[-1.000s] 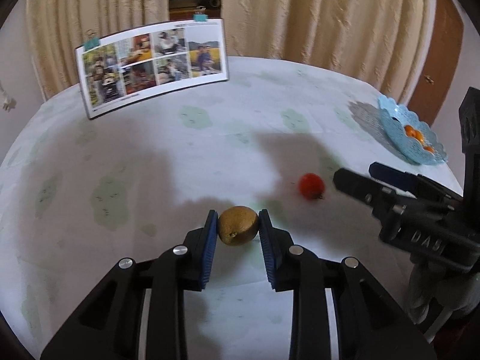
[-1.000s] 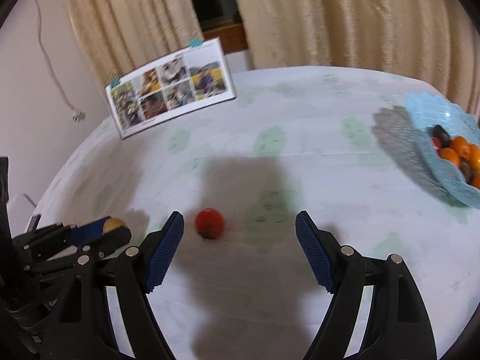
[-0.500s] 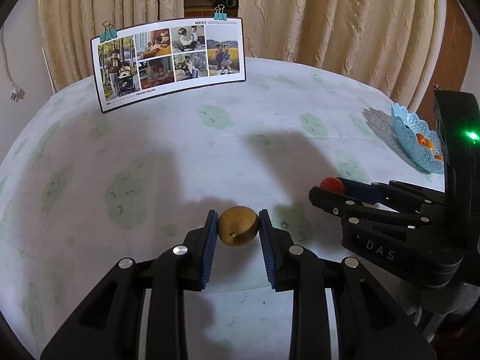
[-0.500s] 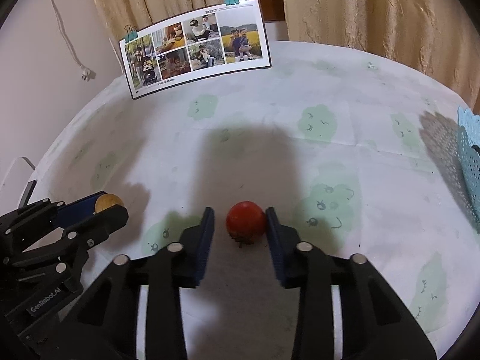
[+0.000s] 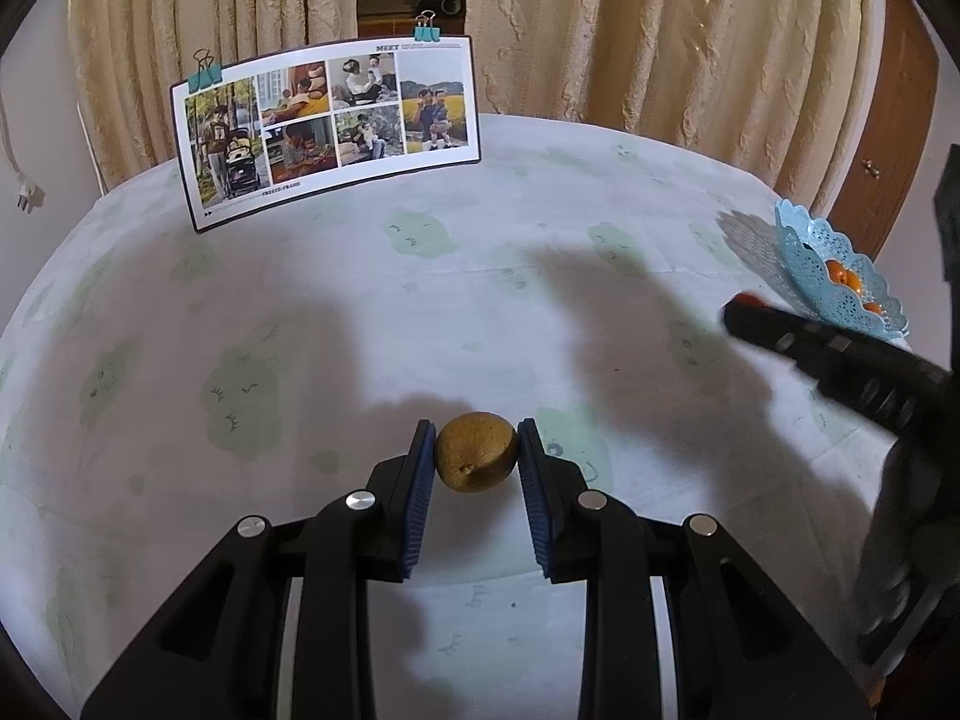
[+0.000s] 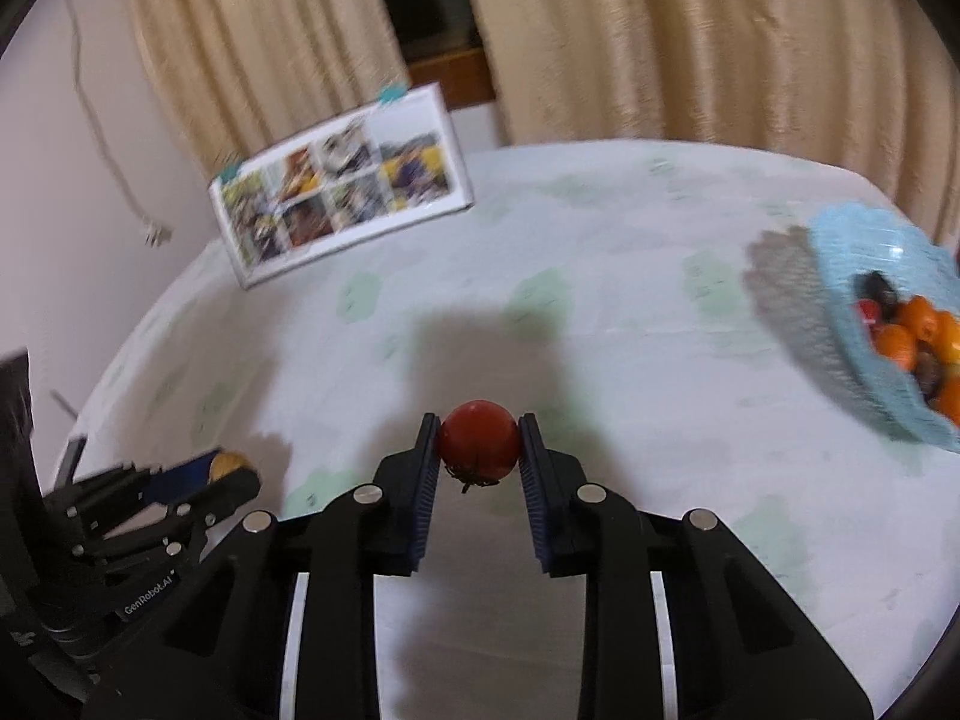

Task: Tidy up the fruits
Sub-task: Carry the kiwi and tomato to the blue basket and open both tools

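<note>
Already both tongs are clenched, the left gripper (image 5: pixel 477 459) on a brown kiwi (image 5: pixel 476 459) and the right gripper (image 6: pixel 478 449) on a red tomato (image 6: pixel 478 441), either of which could slip and roll before reaching the blue basket (image 6: pixel 852 324).

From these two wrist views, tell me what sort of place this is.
Probably a home dining room: a round table with a patterned tablecloth, beige curtains over a window, a clipped-up family photo sheet, and a blue lace-edged fruit bowl.
</note>
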{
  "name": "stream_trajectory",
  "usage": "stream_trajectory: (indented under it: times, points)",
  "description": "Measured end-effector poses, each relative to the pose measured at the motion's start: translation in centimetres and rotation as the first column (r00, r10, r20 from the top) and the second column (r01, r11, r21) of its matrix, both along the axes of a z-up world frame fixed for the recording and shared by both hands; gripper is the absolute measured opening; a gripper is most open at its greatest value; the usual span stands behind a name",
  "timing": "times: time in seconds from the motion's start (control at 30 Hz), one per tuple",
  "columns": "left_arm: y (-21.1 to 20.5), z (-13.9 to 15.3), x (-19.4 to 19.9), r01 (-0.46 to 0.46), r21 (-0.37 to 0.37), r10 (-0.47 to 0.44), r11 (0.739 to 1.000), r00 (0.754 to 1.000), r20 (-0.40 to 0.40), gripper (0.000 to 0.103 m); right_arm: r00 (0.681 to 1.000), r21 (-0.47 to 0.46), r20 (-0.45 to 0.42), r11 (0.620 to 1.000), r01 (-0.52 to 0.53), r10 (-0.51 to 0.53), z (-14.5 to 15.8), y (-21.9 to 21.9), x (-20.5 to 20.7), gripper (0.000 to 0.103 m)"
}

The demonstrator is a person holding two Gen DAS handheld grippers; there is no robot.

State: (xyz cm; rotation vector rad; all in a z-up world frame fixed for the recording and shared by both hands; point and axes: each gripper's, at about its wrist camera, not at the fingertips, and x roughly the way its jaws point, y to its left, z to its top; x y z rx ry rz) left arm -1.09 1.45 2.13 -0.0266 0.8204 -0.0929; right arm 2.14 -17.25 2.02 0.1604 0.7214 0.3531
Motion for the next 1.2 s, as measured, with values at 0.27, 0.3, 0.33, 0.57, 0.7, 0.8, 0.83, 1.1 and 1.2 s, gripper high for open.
stream_trajectory:
  times: [0.27,0.3,0.33,0.57,0.7,0.8,0.83,1.1,1.2]
  points:
    - [-1.7,0.6,0.0,0.032,0.015,-0.032,0.999,0.999,0.011,0.028,0.982,0.04,0.047,0.982,0.182,-0.184,1.7,-7.9,-0.5,0.027]
    - [-1.9,0.7,-0.1,0.034,0.016,-0.034,0.999,0.999,0.012,0.028,0.977,0.046,0.051,0.978,0.205,-0.207,1.8,-8.9,-0.6,0.027]
    - [-2.2,0.8,-0.1,0.039,0.018,-0.039,0.999,0.999,0.013,0.028,0.97,0.052,0.055,0.971,0.235,-0.237,2.0,-10.2,-0.7,0.027]
    - [-3.5,1.4,0.0,0.058,0.028,-0.058,0.998,0.998,0.018,0.028,0.927,0.052,0.082,0.931,0.362,-0.365,2.3,-15.6,-0.9,0.027]
    - [-4.1,1.7,0.2,0.067,0.032,-0.067,0.997,0.998,0.019,0.028,0.902,0.052,0.076,0.905,0.421,-0.424,1.8,-18.0,-0.5,0.027]
    - [-4.8,2.0,0.2,0.075,0.042,-0.076,0.996,0.997,0.021,0.028,0.892,0.051,0.069,0.895,0.444,-0.447,1.2,-19.0,-0.4,0.027]
    - [-5.0,2.0,0.3,0.077,0.044,-0.078,0.996,0.997,0.022,0.028,0.888,0.052,0.068,0.89,0.453,-0.455,1.0,-19.3,-0.4,0.027]
    - [-6.9,3.1,0.5,0.108,0.07,-0.111,0.992,0.993,0.04,0.028,0.857,0.117,0.091,0.86,0.497,-0.508,1.2,-22.0,-2.1,0.04]
    - [-8.3,3.8,0.9,0.139,0.079,-0.143,0.987,0.989,0.048,0.028,0.806,0.128,0.126,0.815,0.565,-0.579,1.5,-23.5,-3.5,0.04]
